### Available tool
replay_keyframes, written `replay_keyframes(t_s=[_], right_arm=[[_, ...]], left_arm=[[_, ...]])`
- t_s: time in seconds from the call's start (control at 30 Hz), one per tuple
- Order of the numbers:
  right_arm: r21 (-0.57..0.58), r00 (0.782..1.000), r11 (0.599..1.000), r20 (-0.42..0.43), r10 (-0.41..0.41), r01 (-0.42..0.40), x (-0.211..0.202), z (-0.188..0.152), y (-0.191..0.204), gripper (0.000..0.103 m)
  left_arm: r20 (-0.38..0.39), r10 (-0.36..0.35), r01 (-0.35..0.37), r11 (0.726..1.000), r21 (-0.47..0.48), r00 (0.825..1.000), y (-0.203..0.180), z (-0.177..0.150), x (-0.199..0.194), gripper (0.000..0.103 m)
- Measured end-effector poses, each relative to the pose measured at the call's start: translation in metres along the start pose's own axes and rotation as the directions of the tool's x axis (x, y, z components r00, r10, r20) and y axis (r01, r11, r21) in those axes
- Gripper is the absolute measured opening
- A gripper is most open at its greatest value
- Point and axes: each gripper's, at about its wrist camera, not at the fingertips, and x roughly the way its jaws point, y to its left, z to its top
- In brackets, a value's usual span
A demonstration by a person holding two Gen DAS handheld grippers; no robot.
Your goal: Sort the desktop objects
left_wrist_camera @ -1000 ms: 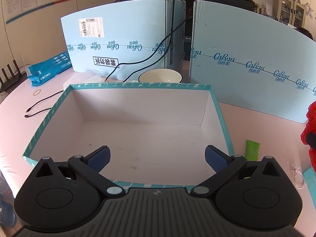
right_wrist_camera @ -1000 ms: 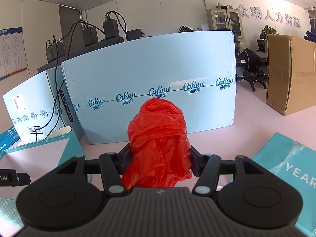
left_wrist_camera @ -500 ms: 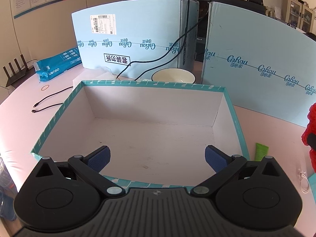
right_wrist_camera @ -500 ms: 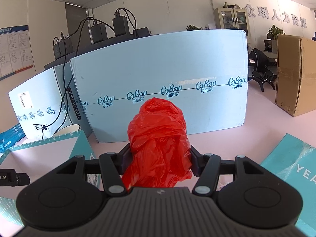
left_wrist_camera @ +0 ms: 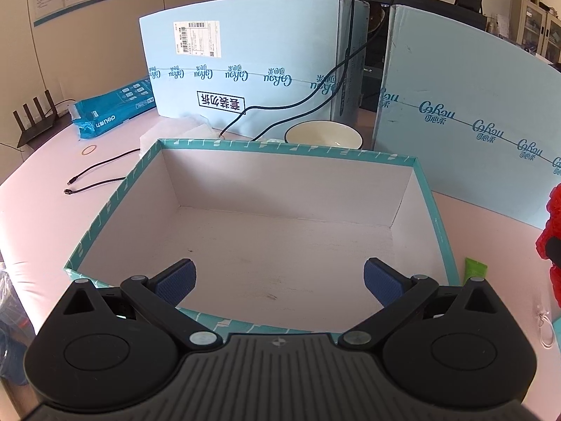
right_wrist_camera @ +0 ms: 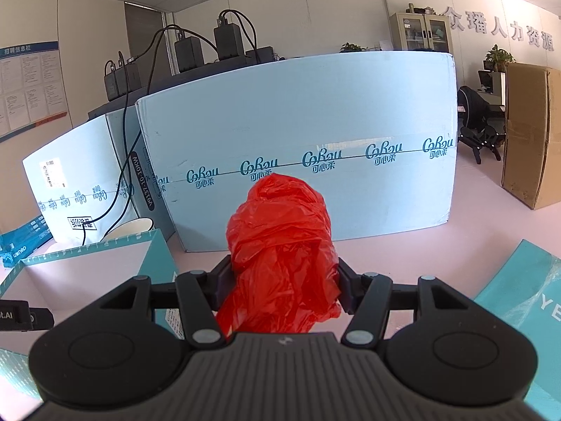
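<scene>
The right gripper [right_wrist_camera: 280, 280] is clenched on a crumpled red plastic bag [right_wrist_camera: 280, 242], carried above the pink table [right_wrist_camera: 403, 245] just right of the open teal-rimmed white cardboard box [left_wrist_camera: 280, 161], likely so it can drop inside; the left gripper [left_wrist_camera: 279, 277] waits released over the box's near edge, holding nothing

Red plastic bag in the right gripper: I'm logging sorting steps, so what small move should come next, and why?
Probably carry the right gripper leftward over the teal-rimmed box. It is shut on the red plastic bag, which is held in the air to the right of the box. The box's white floor shows nothing inside, and the open left gripper holds nothing.
</scene>
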Motion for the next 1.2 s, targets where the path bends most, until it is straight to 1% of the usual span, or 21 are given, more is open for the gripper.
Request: replay_keyframes(t_s=[1.2], right_arm=[[-0.031,1.000,0.999,0.003,0.028,-0.028,-0.003,0.003,0.015,0.061]], left_arm=[[0.006,-0.001,0.002,1.000,-0.030,1.000,0.009,0.000,-0.002,0.102]])
